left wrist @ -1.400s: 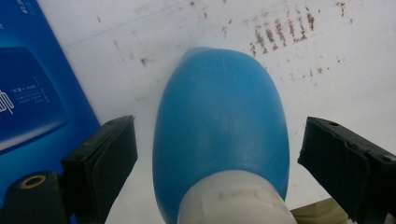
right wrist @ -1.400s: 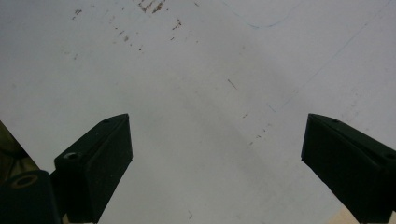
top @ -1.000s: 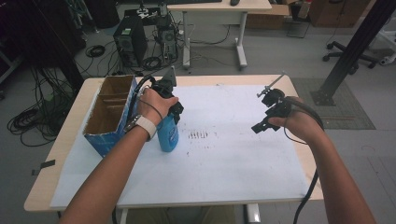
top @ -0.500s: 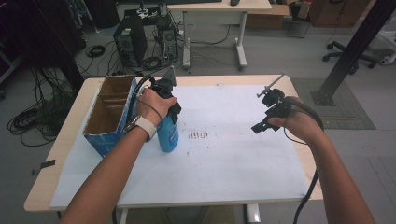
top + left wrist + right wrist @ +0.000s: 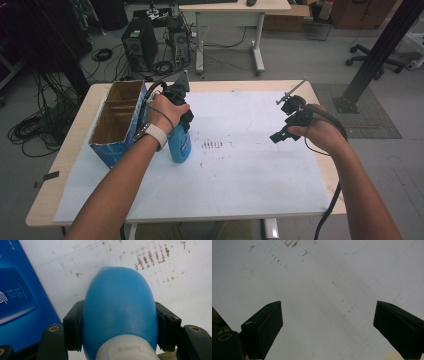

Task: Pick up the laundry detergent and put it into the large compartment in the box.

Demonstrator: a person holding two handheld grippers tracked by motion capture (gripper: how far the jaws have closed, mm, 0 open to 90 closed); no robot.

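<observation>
A blue plastic bottle (image 5: pixel 179 145) with a white neck stands upright on the white paper, close beside a cardboard box. My left gripper (image 5: pixel 181 124) comes down on it from above. In the left gripper view the bottle (image 5: pixel 118 307) sits between the two black pads (image 5: pixel 72 325), which press on its sides; the jaws have just been closing on it, so my left gripper (image 5: pixel 118 323) is shut on the bottle. My right gripper (image 5: pixel 282 120) hovers over the paper at the right, apart from the bottle. Its jaws stand wide open (image 5: pixel 327 322) with only bare paper between them.
An open cardboard box (image 5: pixel 112 150) with blue outer walls and inner dividers stands at the table's left; its blue wall (image 5: pixel 17 302) is just beside the bottle. White paper (image 5: pixel 240 175) with brownish marks (image 5: pixel 212 145) covers the wooden table (image 5: pixel 65 165). Cables trail from both grippers.
</observation>
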